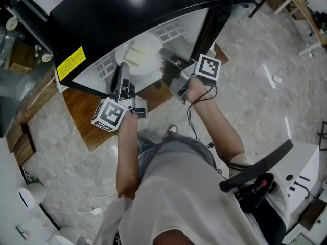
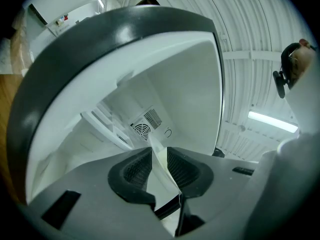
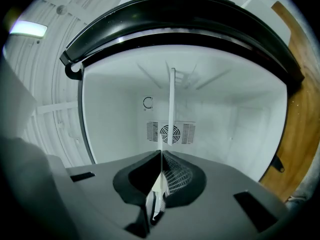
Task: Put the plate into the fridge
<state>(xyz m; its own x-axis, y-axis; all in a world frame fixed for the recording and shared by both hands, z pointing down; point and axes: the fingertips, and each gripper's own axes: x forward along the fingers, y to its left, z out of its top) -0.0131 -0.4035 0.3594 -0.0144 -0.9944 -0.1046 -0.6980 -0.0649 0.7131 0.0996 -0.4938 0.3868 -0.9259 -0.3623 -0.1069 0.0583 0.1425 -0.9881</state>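
A white plate [image 1: 138,55] lies inside the open black mini fridge [image 1: 127,14], over its white floor. My left gripper [image 1: 123,66] reaches in at the plate's left rim. In the left gripper view the plate's rim [image 2: 156,149] sits between the jaws of the left gripper [image 2: 160,166], which stand apart with a gap on each side. My right gripper [image 1: 164,52] is at the plate's right rim. In the right gripper view the plate [image 3: 172,104] shows edge-on as a thin white line, and the right gripper [image 3: 161,176] is shut on it.
The fridge stands on a wooden platform [image 1: 87,121] over a marble floor. Its door [image 1: 217,19] hangs open at the right. A fan vent [image 3: 170,132] is on the fridge's back wall. A white machine [image 1: 301,177] stands at the lower right.
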